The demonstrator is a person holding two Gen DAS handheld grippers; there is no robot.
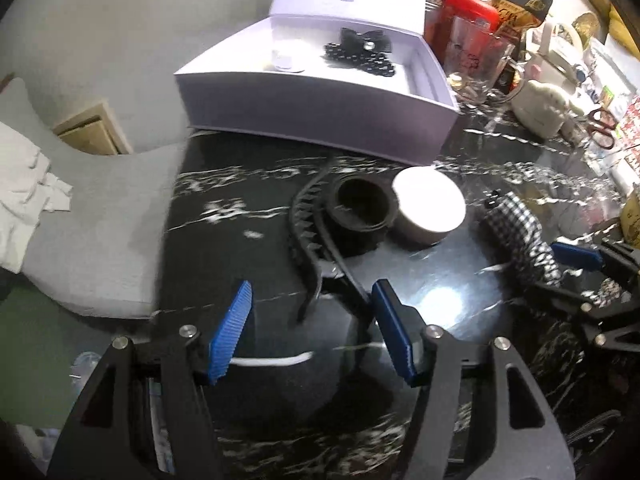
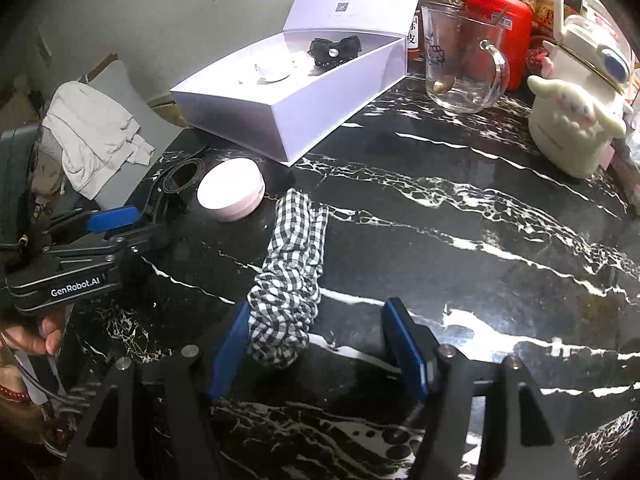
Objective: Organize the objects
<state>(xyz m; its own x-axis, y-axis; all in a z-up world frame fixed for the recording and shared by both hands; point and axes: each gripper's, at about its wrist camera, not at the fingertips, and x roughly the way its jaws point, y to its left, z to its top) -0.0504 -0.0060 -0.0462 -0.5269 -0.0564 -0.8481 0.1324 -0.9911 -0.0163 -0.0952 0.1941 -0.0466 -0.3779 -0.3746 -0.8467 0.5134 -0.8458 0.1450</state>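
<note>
My left gripper stands open over the black marble table. The tail end of a black toothed headband lies between its blue pads, and neither pad touches it. Beside the headband sit a coiled black belt and a round white tin. My right gripper is open around the near end of a black-and-white checked fabric band, which rests against the left pad only. An open white box at the back holds a black bow and black beads.
A glass mug, a red container and a cream cartoon jug crowd the back right. Scissors lie among clutter there. A grey chair with white cloth stands past the table's left edge.
</note>
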